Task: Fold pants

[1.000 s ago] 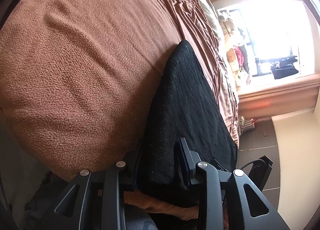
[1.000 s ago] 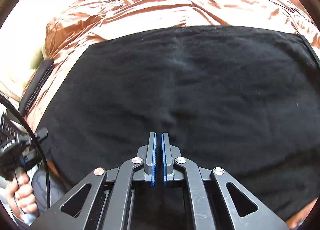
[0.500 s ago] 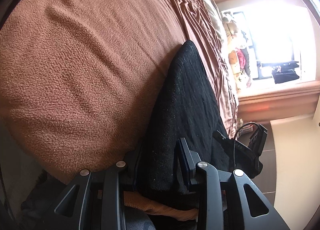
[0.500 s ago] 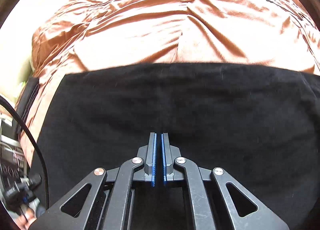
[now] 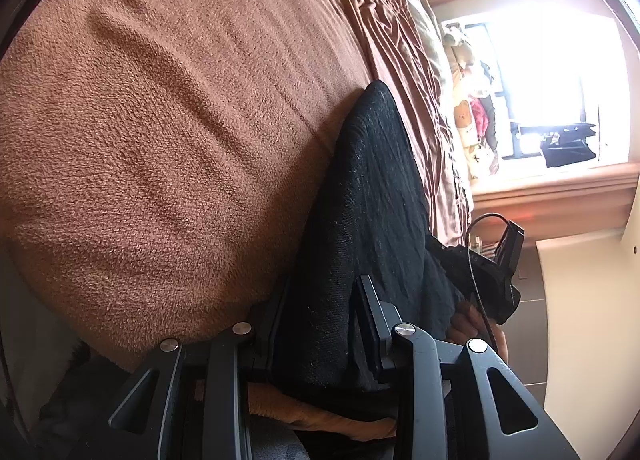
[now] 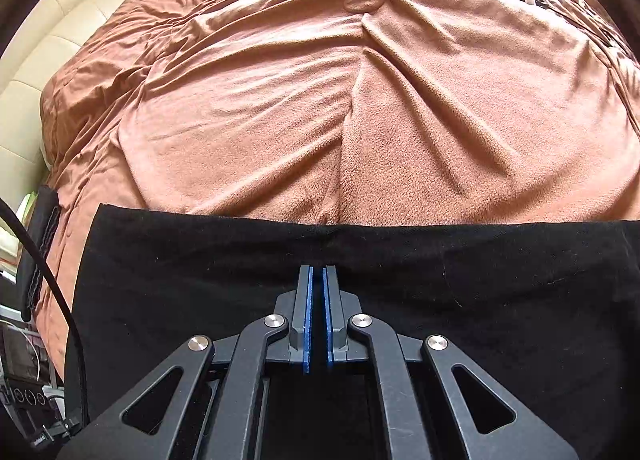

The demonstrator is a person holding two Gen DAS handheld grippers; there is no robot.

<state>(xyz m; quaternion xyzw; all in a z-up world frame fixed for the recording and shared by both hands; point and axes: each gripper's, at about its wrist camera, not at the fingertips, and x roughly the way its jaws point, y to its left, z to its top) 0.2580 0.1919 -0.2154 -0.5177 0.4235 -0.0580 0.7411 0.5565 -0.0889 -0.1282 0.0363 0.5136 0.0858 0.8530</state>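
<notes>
Left wrist view: left gripper (image 5: 320,324) clamped on black knit pants (image 5: 376,196), lower centre, unmoved.

Right wrist view: right gripper (image 6: 316,316) pinched narrow, empty; pants edge slid lower over brown fleece blanket (image 6: 320,120). Likely smoothing finished; fold next.

A rumpled brown fleece bedspread (image 6: 360,108) covers the bed beside a cream tufted headboard (image 6: 52,40); a glaring, overexposed window (image 5: 560,72) lights what may be tiled floor (image 5: 528,316).
</notes>
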